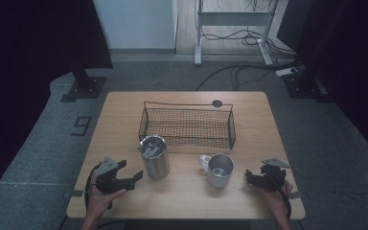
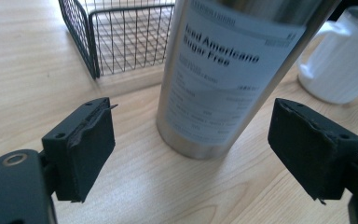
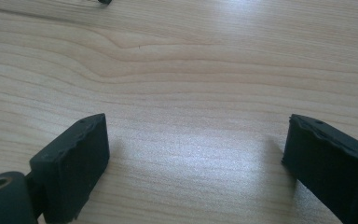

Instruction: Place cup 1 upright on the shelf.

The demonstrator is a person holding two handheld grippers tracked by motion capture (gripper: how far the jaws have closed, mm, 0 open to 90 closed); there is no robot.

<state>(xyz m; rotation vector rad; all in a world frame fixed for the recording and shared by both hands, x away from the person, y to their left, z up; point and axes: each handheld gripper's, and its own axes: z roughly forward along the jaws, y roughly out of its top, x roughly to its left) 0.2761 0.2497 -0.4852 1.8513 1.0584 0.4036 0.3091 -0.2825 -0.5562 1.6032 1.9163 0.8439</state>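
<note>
A tall steel tumbler [image 1: 154, 157] with a lid stands upright left of centre on the wooden table [image 1: 187, 199]; its white label reads "Iced Americano Sugar Free" in the left gripper view [image 2: 223, 79]. My left gripper [image 1: 130, 171] sits just left of it, pointing at it, open, with its jaws wide apart [image 2: 193, 121] and short of the tumbler's base. A white mug [image 1: 218, 170] with a steel inside stands right of the tumbler [image 2: 340, 60]. My right gripper [image 1: 250, 178] rests right of the mug, open [image 3: 196, 140] over bare wood.
A black wire basket [image 1: 187, 125] stands behind the tumbler and mug, and its corner shows in the left gripper view [image 2: 93, 46]. A small dark round disc [image 1: 217, 103] lies at the table's far edge. Cables and a desk frame lie on the floor beyond.
</note>
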